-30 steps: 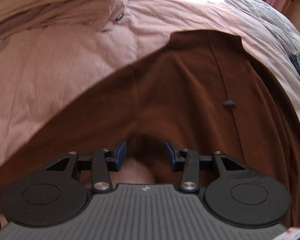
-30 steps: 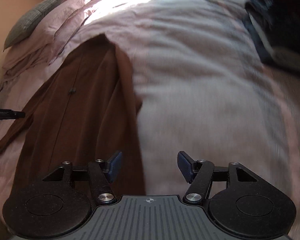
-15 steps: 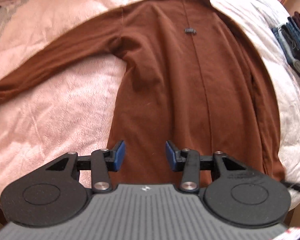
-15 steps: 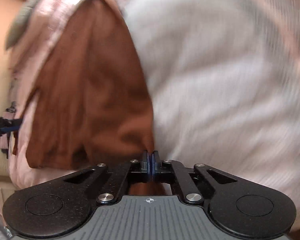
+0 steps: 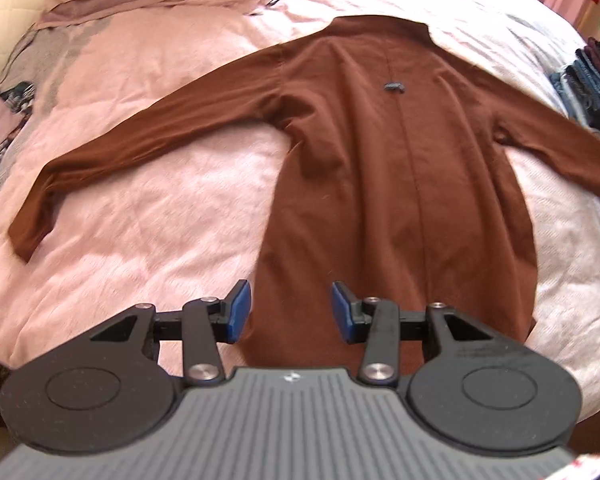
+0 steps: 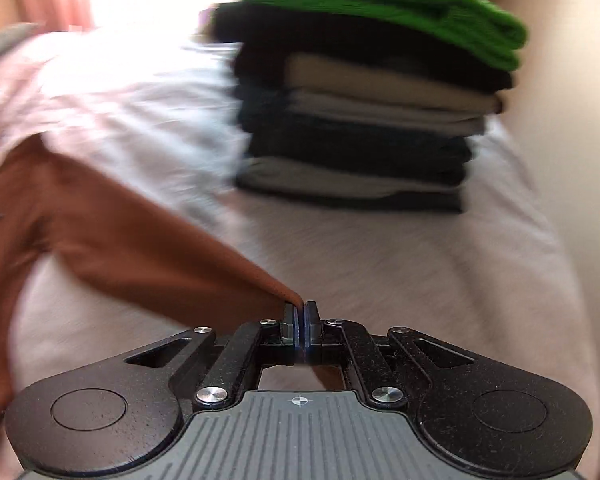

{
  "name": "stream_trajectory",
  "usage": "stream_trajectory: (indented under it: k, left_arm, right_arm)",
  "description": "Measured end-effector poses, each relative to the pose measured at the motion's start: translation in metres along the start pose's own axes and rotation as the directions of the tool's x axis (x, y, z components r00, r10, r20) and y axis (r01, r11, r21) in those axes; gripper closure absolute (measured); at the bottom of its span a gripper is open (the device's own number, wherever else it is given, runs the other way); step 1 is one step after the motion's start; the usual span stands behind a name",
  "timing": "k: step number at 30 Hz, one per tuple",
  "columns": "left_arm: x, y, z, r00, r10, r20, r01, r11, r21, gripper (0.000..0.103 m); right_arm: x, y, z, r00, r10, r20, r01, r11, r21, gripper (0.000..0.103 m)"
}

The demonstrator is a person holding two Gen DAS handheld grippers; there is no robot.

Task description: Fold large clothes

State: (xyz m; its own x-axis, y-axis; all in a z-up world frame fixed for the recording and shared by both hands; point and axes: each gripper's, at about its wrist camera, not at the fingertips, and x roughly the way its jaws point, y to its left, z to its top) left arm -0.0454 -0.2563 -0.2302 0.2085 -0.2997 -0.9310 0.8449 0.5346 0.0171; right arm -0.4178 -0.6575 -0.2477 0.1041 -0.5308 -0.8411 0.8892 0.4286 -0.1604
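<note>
Brown garment (image 5: 400, 184) is laid flat on the bed (image 5: 160, 216), sleeves spread. Right gripper (image 6: 300, 312) is pinched on the right cuff; left gripper (image 5: 291, 312) is spread above the hem. Sleeve should be drawn taut, kept low, then laid across the body.
</note>
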Motion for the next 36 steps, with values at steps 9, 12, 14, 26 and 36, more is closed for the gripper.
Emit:
stream_trajectory:
  k: [9,12,14,26,36]
  left_arm:
    - [0.012,0.027,-0.025,0.993,0.093,-0.068,-0.092,0.996,0.016,0.060]
    - [0.023,0.036,-0.031,0.991,0.081,-0.104,-0.081,0.997,0.004,0.060]
    - [0.031,0.041,-0.034,0.991,0.063,-0.119,-0.063,0.998,0.004,0.060]
    - [0.058,0.063,-0.036,0.991,-0.072,-0.116,0.071,0.997,-0.010,0.060]
    - [0.075,0.049,-0.033,0.987,-0.141,-0.071,0.156,0.934,0.320,0.060]
  right_arm:
    - [-0.010,0.065,-0.066,0.988,0.146,-0.043,-0.142,0.985,0.093,0.070]
    - [-0.030,0.116,-0.116,0.912,0.400,-0.095,-0.383,0.910,0.158,0.070]
    - [-0.036,0.152,-0.147,0.822,0.553,-0.135,-0.508,0.820,0.264,0.070]
    - [-0.015,0.224,-0.183,0.738,0.672,-0.062,-0.541,0.643,0.542,0.071]
    - [-0.014,0.242,-0.191,0.766,0.637,-0.083,-0.513,0.685,0.518,0.101]
